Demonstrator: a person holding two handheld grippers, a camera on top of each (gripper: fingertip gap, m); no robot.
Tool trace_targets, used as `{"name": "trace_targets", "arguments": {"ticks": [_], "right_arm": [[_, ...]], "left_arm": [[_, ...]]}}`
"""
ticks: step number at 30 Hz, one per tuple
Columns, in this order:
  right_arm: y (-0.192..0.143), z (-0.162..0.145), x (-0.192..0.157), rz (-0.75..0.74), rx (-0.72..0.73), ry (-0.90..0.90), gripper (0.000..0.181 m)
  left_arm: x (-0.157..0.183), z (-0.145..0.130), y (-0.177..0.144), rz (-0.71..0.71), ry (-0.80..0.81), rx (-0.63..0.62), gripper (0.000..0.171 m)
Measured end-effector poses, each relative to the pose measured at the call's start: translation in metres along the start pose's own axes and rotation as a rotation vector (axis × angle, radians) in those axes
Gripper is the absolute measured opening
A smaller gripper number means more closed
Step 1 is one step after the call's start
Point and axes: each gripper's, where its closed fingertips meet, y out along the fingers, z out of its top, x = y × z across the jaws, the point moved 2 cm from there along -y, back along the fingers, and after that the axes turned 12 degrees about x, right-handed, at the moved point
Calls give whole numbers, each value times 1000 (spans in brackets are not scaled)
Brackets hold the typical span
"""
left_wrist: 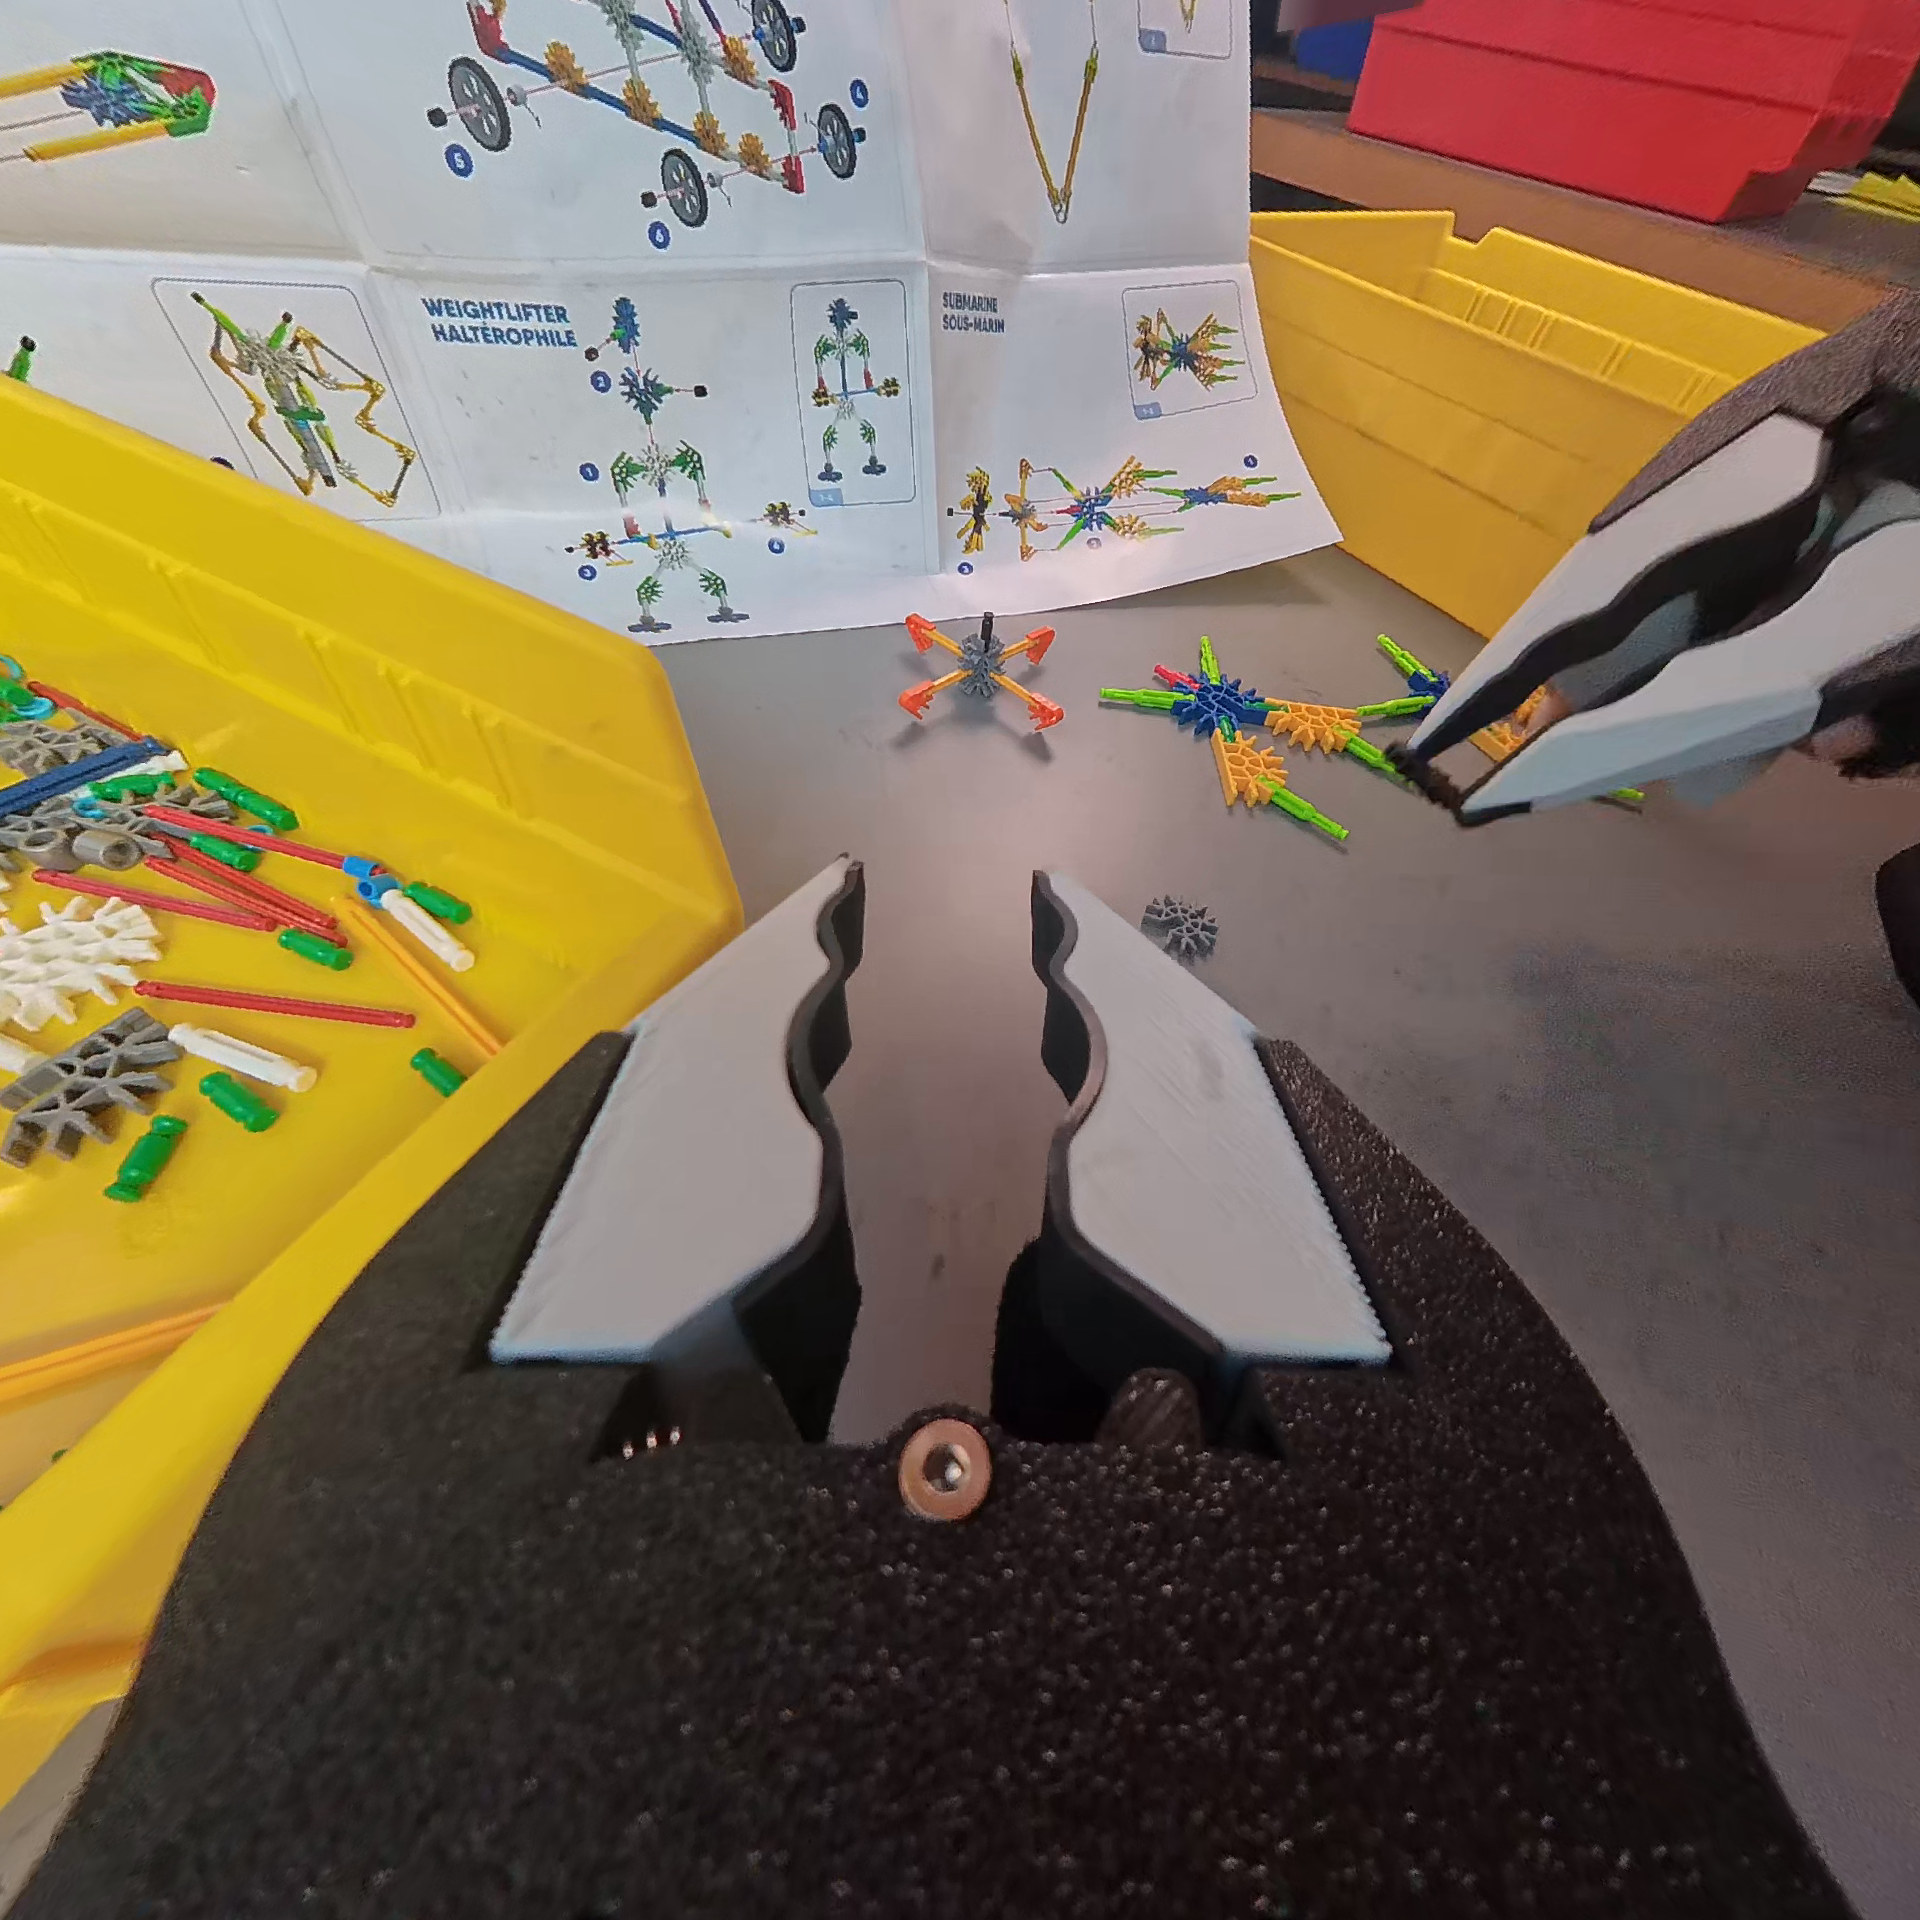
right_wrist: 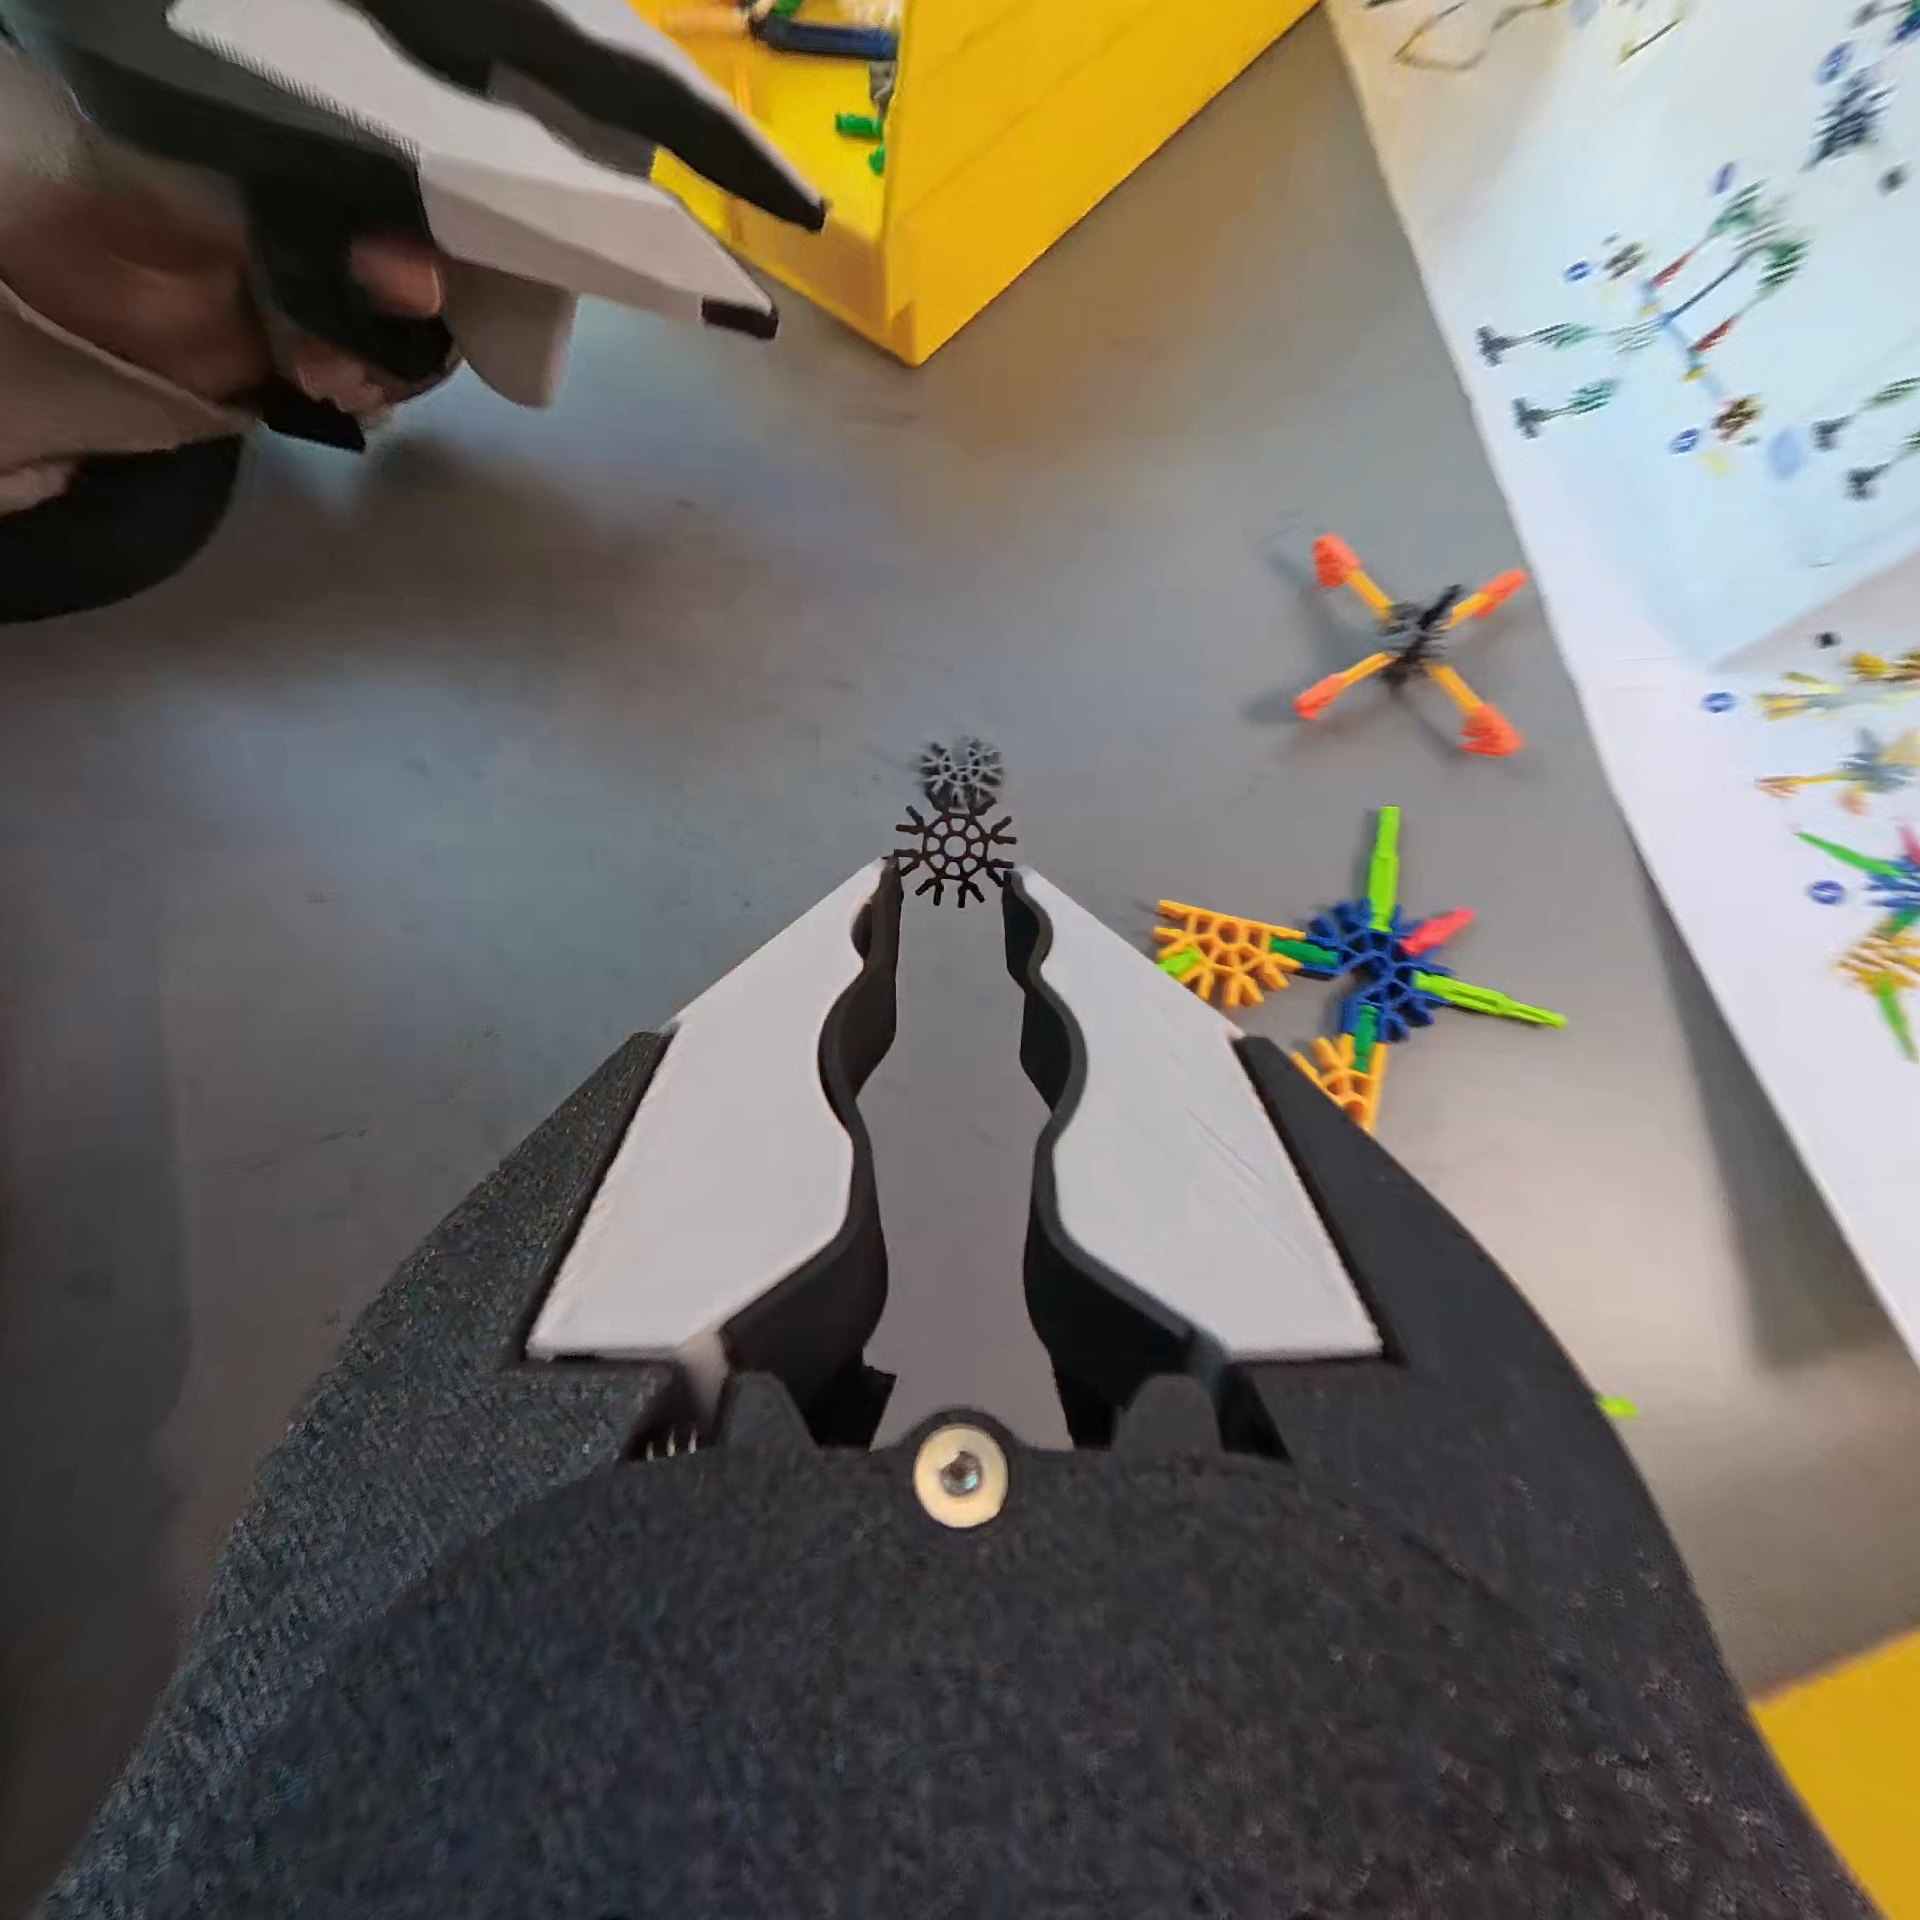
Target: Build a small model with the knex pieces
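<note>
A small black snowflake connector [right_wrist: 954, 858] sits pinched at the very tips of the right gripper [right_wrist: 951, 878], held flat-on so its spokes and ringed hub show; the jaws stand narrowed onto its rim; just past it, on the grey tabletop [right_wrist: 623, 675], lies a grey snowflake connector [right_wrist: 962, 769], apart from the held one as far as I can tell. To the right rests a flat build with a blue hub [right_wrist: 1371, 971], orange fan pieces and lime-green rods, and beyond that an orange-tipped cross [right_wrist: 1408, 644] on yellow rods with a dark hub. The left gripper [left_wrist: 945, 883] hovers with jaws parted and nothing between them, nearest the grey connector; its fingers are smooth pale-grey plastic with wavy black pads, the body grainy black. Beside it a glossy yellow bin [left_wrist: 520, 727] holds loose red rods, green pegs and white and grey connectors; a creased instruction sheet [left_wrist: 727, 312] stands behind; another yellow bin [left_wrist: 1455, 395] and a red bin [left_wrist: 1621, 94] lie farther off.
</note>
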Motion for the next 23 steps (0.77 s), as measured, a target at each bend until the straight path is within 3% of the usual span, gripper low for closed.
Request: {"name": "trace_targets", "arguments": {"ticks": [5,8,11,18,23], "right_arm": [[48,-26,-18,30,-107,-69,17],[58,-34,-12,13,-177,-159,17],[59,-33,-13,43,-183,-138,17],[53,-34,-10,44,-107,-88,20],[38,-9,17,-20,68,26,21]], "left_arm": [[-5,-1,-1,20,6,-15,32],[-6,-3,-1,9,-24,-19,33],[-5,-4,0,0,-47,-23,33],[-7,-6,-1,3,-55,-29,34],[-6,-12,2,-3,-74,-53,35]]}}
